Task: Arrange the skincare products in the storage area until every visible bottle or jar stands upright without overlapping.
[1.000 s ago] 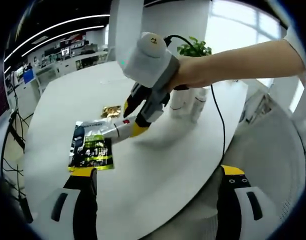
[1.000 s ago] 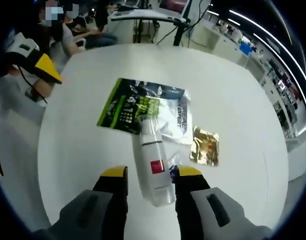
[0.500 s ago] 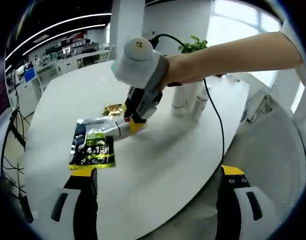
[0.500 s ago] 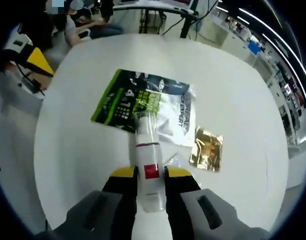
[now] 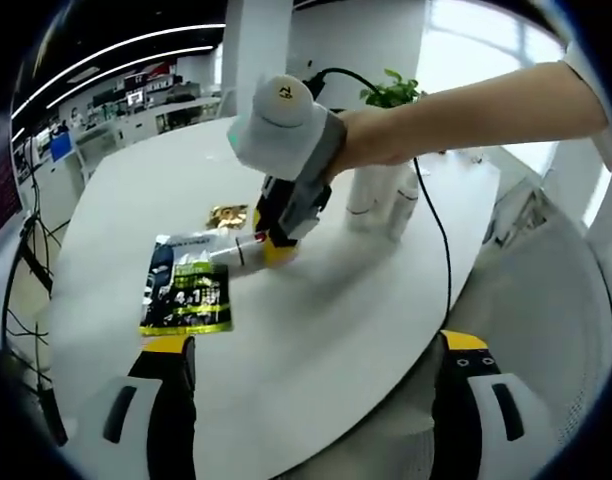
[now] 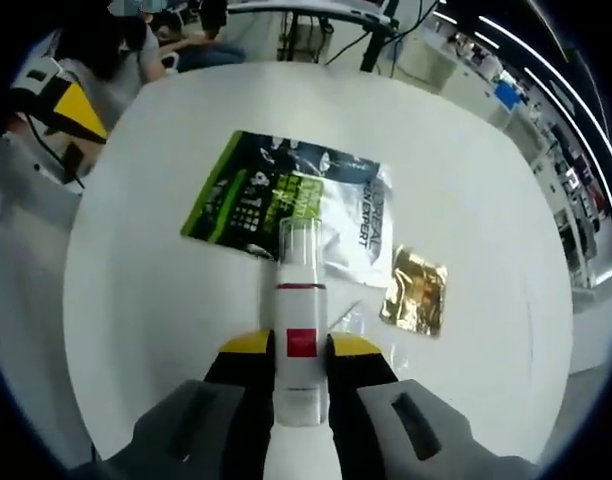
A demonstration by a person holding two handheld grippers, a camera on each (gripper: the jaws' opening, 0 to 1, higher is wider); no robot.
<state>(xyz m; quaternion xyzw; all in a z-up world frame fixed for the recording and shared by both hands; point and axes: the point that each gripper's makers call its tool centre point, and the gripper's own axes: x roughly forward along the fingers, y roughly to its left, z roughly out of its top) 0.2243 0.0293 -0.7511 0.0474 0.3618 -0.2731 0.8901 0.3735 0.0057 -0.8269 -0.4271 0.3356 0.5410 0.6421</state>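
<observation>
One white bottle pinched by the right gripper on the round white table.

Right gripper view: right gripper [image 6: 288,352], yellow-tipped jaws pressed against both sides of the white bottle [image 6: 297,325], which has a red label and a clear cap; the cap end reaches over the near edge of the green-and-black sachet [image 6: 258,198]. A silver sachet [image 6: 358,228] lies touching it, a gold sachet [image 6: 416,290] just beside. Left gripper view: left gripper [image 5: 311,350], jaws spread wide at the near table [image 5: 326,320] edge, nothing between them. Two white bottles [image 5: 381,195] stand upright near the far edge before a green plant [image 5: 391,92].
</observation>
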